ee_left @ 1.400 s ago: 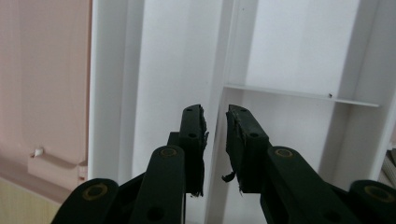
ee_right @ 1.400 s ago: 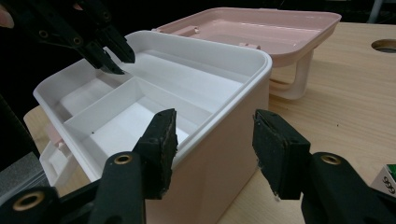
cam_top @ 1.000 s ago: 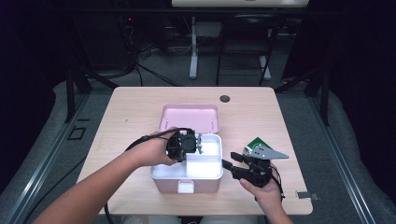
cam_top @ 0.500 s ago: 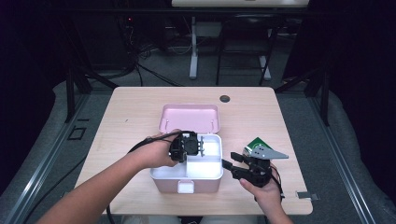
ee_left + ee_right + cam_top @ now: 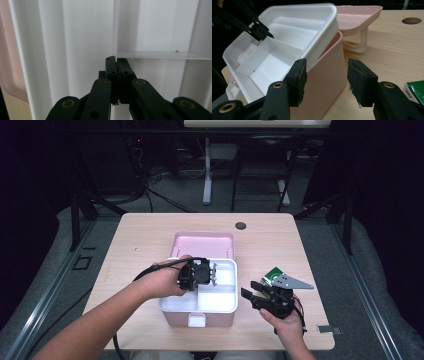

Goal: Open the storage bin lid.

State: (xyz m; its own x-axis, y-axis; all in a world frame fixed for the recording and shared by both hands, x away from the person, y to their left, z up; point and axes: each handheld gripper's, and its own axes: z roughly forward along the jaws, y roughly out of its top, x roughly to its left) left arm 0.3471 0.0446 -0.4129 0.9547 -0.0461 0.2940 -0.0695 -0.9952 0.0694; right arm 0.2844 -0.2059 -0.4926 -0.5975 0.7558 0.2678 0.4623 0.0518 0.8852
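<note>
Left gripper (image 5: 214, 274) just closed, now clenched on the thin divider wall (image 5: 115, 30) of the white tray (image 5: 220, 295), lifted askew in the pink box (image 5: 175, 317) on the worktop (image 5: 135, 240). Good for lifting out. Right gripper (image 5: 325, 75) half open, empty, beside the box.

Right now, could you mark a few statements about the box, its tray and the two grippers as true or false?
1. The left gripper is shut on the divider of the white tray. True.
2. The pink lid covers the box. False: it lies open behind the box.
3. The right gripper holds the tray. False: its jaws stand open beside the box, touching nothing.
4. A green packet lies on the table by the right gripper. True.
</note>
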